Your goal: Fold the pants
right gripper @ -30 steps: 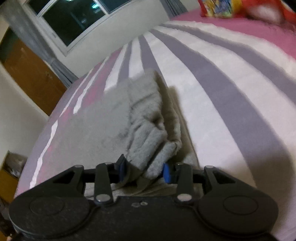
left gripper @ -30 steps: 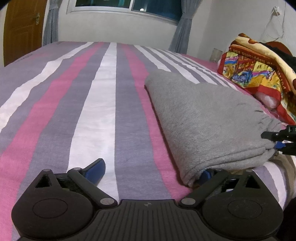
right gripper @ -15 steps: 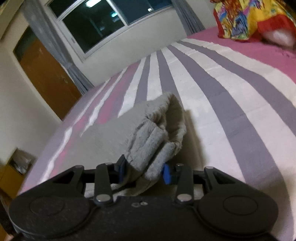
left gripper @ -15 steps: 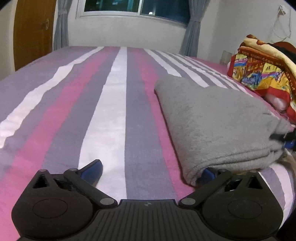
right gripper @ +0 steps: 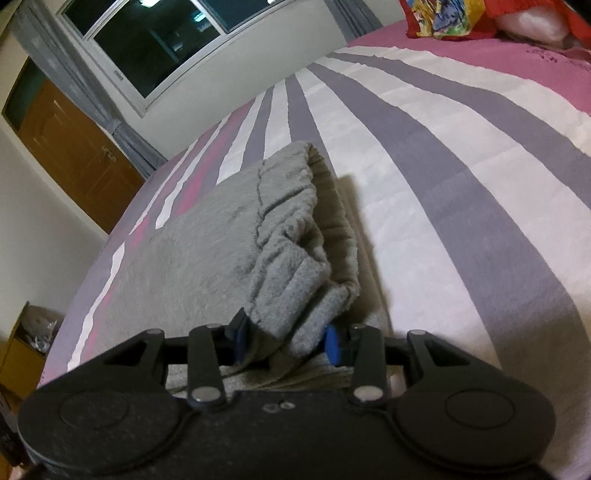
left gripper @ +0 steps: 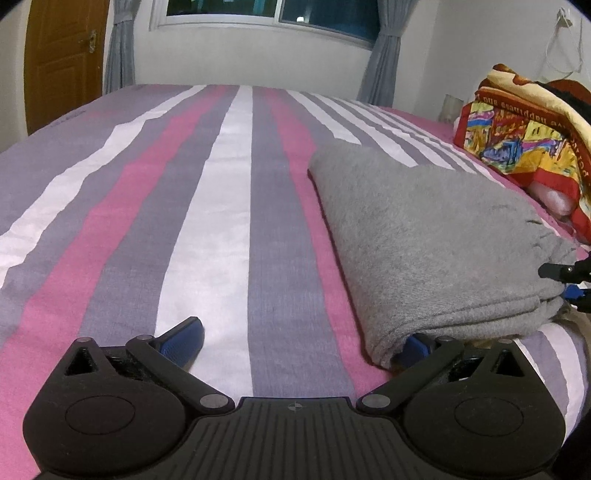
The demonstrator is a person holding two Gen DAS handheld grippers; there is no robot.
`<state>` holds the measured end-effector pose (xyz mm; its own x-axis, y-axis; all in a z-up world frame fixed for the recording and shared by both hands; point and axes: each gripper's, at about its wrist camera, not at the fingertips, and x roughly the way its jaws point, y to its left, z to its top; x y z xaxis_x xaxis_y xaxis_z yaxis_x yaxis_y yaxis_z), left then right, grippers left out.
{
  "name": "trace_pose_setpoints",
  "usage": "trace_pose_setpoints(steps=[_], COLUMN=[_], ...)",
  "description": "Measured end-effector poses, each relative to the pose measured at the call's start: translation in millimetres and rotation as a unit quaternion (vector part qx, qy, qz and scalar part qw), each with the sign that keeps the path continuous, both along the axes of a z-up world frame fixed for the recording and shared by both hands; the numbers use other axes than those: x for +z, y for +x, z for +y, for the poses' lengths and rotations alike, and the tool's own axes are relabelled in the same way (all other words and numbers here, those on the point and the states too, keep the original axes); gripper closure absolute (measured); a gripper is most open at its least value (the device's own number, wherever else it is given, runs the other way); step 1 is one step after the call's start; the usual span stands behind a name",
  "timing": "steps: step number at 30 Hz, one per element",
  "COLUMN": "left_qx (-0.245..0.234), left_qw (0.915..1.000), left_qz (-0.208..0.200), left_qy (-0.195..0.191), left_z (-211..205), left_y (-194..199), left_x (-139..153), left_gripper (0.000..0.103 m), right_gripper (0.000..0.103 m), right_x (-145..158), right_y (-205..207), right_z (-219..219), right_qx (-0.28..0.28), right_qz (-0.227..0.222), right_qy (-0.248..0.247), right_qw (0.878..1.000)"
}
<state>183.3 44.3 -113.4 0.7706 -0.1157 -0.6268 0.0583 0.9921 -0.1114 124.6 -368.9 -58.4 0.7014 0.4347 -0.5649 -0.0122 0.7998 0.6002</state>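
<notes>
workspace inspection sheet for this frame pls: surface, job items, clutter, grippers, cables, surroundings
Surface: bed with striped sheet, pink, grey and white bands.
Job's things: grey pants, folded into a layered stack lying on the sheet; gathered waistband end faces the right wrist camera.
Clutter: colourful blanket bunched at the bed's right side.
Grippers: left gripper open, right finger tucked under the stack's near corner, left finger on bare sheet; right gripper shut on the waistband end.
Cables: white cord hanging on the far wall.
Surroundings: window with grey curtains, wooden door, box by the bed.
</notes>
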Motion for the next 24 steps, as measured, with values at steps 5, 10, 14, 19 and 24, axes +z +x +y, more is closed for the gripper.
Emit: trace_pose_setpoints(steps=[5,10,14,19,24], left_qx=[-0.012,-0.008,0.017,0.016,-0.015], left_qw=[0.9998,0.9994,0.9998,0.9990,0.9977], left_qz=[0.016,0.027,0.011,-0.009,0.016], left_qy=[-0.002,0.022,0.007,-0.042,-0.065], left_z=[5.9,26.7,51.4,42.1,4.1], left_y=[-5.9,-20.9,-31.4,9.2,67.4], left_x=[4.4,10.6,20.0,33.0,16.2], left_gripper=[0.000,0.000,0.000,0.000,0.000], right_gripper=[0.065,0.053,0.033,0.044,0.038], right_x=[-0.3,3.2,18.3,51.8,57.3], right_y=[-2.1,-6.9,-27.4,-14.0,28.5], right_z=[-0.8,-12.7,-39.2,-30.8,12.2], right_qx=[-0.001,-0.005,-0.062,-0.025,0.041], right_qz=[-0.002,0.000,-0.035,-0.101,-0.123], right_qy=[-0.003,0.024,0.019,-0.062,-0.154], right_qw=[1.000,1.000,0.997,0.993,0.980])
